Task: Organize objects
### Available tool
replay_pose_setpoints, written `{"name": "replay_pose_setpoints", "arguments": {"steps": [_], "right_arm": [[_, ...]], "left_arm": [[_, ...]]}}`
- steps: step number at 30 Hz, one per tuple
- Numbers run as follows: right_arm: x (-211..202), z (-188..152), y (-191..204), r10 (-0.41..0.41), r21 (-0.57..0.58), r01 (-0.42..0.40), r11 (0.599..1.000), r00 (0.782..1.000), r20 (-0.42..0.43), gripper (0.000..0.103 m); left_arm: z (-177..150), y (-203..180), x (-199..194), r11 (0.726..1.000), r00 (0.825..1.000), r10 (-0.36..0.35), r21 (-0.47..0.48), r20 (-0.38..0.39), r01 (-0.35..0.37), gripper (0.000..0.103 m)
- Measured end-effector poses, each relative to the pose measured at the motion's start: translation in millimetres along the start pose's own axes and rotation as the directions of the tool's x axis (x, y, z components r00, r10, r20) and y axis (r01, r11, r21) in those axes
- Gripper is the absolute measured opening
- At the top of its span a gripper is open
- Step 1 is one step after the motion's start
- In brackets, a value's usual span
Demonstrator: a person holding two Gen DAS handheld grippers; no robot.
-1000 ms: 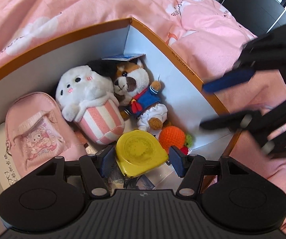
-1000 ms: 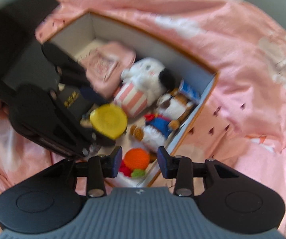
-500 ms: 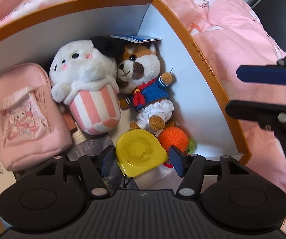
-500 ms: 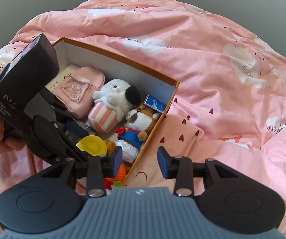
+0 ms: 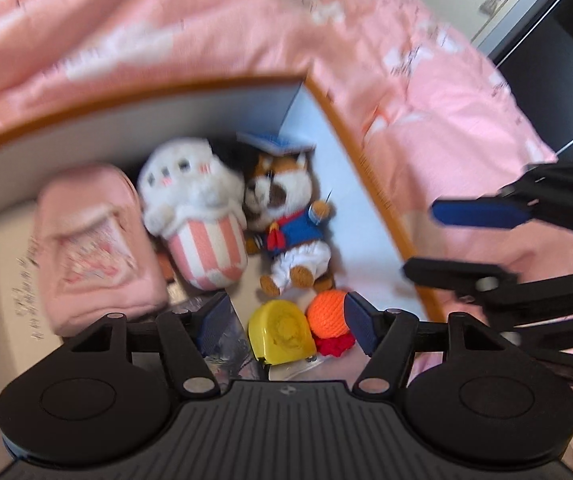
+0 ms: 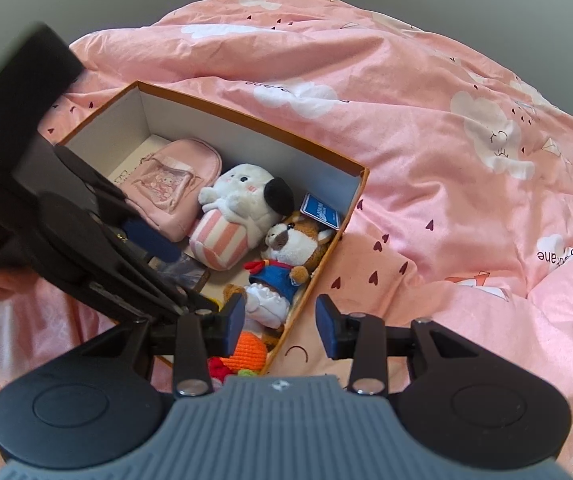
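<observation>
**Now the yellow toy sits loose in the box**

Right now the big pink bed cover (image 6: 426, 140) fills most of both views, and the long box (image 6: 246, 120) with the orange rim lies on it. Its long side runs from the far left to the near right in the right wrist view.

Inside the box, going from big to small: the pink little backpack (image 5: 94, 240) lies at the left end. Next to it is the white plush in a striped cup (image 5: 198, 220). Touching that is the fox plush in a blue shirt (image 5: 290, 220), with a blue card (image 5: 274, 142) by its head. At the near right end lie the yellow round toy (image 5: 280, 338) and, touching it, the orange knit ball (image 5: 328, 316).

The left gripper (image 5: 286, 322) hangs right above the yellow toy. Its jaws are opening, and the toy sits between them, but the pads do not press on it. It looks let go.

The right gripper (image 6: 280, 320) is partly apart and holds nothing. It hangs over the near right corner of the box, just beside the left one.

I think the box is nearly full, so the next toy would need the small free spot near the front.
</observation>
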State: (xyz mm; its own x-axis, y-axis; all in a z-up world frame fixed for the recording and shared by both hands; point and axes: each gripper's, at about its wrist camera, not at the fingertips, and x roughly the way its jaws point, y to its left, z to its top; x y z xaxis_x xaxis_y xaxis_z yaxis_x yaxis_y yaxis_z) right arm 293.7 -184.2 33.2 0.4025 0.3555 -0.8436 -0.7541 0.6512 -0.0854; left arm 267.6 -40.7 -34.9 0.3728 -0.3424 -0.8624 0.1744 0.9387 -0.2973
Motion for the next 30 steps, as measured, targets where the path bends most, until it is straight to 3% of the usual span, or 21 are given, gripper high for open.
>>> {"name": "replay_pose_setpoints", "arguments": {"steps": [3, 6, 10, 14, 19, 21, 24, 26, 30], "right_arm": [[-7, 1, 5, 0.010, 0.014, -0.010, 1.000, 1.000, 0.009, 0.045], [-18, 4, 11, 0.017, 0.035, -0.018, 0.999, 0.999, 0.034, 0.050], [-39, 6, 20, 0.020, 0.090, -0.029, 0.996, 0.995, 0.097, 0.052], [-63, 5, 33, 0.004, 0.164, -0.036, 0.986, 0.981, 0.192, 0.061], [-87, -4, 54, -0.079, 0.259, -0.005, 0.966, 0.947, 0.311, 0.066], [-94, -10, 62, -0.107, 0.303, -0.004, 0.953, 0.931, 0.349, 0.067], [-99, -17, 72, -0.132, 0.348, -0.007, 0.938, 0.918, 0.375, 0.068], [-100, -23, 80, -0.142, 0.365, -0.008, 0.931, 0.914, 0.381, 0.074], [-98, -33, 97, -0.160, 0.357, 0.021, 0.934, 0.917, 0.365, 0.075]], "left_arm": [[2, -15, -25, 0.997, 0.994, 0.065, 0.046, 0.090, -0.069, 0.076], [-4, -24, -55, 0.983, 0.970, 0.146, 0.081, 0.193, -0.164, 0.077], [-17, -29, -96, 0.959, 0.914, 0.235, 0.071, 0.331, -0.273, 0.086], [-34, -27, -128, 0.942, 0.847, 0.308, -0.012, 0.433, -0.337, 0.089], [-56, -22, -150, 0.923, 0.797, 0.378, -0.122, 0.470, -0.365, 0.092], [-64, -19, -153, 0.914, 0.795, 0.405, -0.176, 0.452, -0.366, 0.093], [-78, -13, -153, 0.908, 0.805, 0.418, -0.230, 0.421, -0.350, 0.093], [-86, -11, -151, 0.902, 0.807, 0.427, -0.253, 0.408, -0.349, 0.093], [-105, -16, -148, 0.893, 0.799, 0.446, -0.262, 0.404, -0.367, 0.093]]}}
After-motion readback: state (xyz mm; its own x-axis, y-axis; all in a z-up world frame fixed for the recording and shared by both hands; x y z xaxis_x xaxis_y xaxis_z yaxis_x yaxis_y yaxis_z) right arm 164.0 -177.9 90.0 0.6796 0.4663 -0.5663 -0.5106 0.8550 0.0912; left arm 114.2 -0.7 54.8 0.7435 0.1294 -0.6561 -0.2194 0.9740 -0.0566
